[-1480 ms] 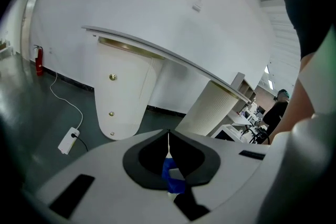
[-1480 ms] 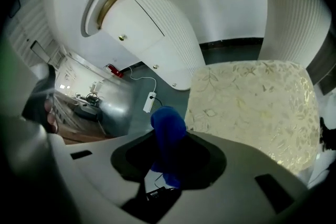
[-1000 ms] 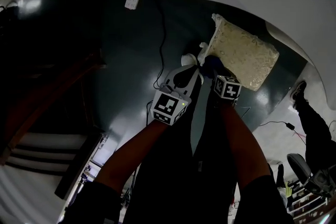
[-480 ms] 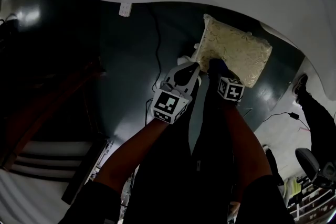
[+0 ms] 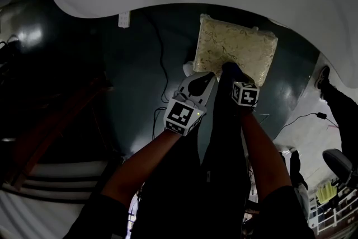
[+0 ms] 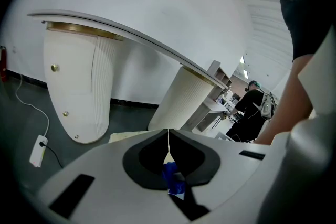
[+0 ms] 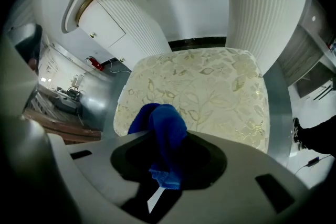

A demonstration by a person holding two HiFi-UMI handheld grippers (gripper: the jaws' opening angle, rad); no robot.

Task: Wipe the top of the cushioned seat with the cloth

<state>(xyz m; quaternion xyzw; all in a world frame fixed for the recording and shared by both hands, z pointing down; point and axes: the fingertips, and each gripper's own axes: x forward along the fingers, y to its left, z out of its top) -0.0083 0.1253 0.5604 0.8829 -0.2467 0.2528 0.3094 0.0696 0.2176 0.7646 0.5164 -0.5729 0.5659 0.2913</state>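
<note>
As the seat [image 5: 238, 45] swings in from the right to sit square ahead, the right gripper [image 5: 229, 69], clamped on the blue cloth [image 7: 164, 131], reaches its near edge; left gripper [image 6: 168, 139] closed, idle alongside; wiping looks ready to begin.

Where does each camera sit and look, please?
Head view: head-mounted, steeply down at the seat; forearms, left tool, right tool.
Left gripper view: on left tool, toward a table leg; shut jaws, a forearm.
Right gripper view: on right tool, toward the seat; jaws gripping the cloth.
Shared: head and right gripper views show seat and cloth.
</note>
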